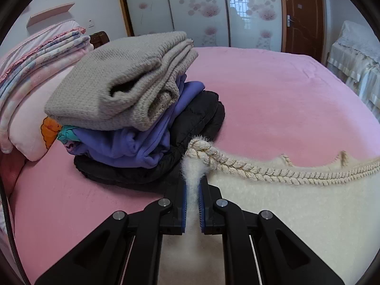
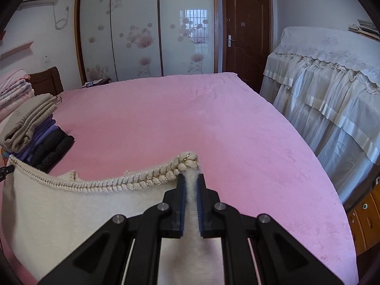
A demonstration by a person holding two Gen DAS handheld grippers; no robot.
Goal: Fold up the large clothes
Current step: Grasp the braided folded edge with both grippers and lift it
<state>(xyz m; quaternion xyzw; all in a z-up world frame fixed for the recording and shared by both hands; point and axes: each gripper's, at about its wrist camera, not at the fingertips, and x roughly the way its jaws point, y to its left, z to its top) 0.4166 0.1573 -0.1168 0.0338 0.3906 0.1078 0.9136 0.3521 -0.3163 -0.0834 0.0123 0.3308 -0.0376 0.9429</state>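
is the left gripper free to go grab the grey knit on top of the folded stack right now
Probably not. The left gripper is shut on a corner of the cream garment, so it would have to let go first. The grey knit itself lies uncovered on top of the stack, nothing blocking it.

Pink bed, folded clothes stack, perhaps pillow alongside

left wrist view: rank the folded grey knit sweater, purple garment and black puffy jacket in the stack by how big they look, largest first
1. folded grey knit sweater, on top and covering most of the stack
2 and 3. purple garment and black puffy jacket: each mostly hidden under what lies above, so unsure which is bigger
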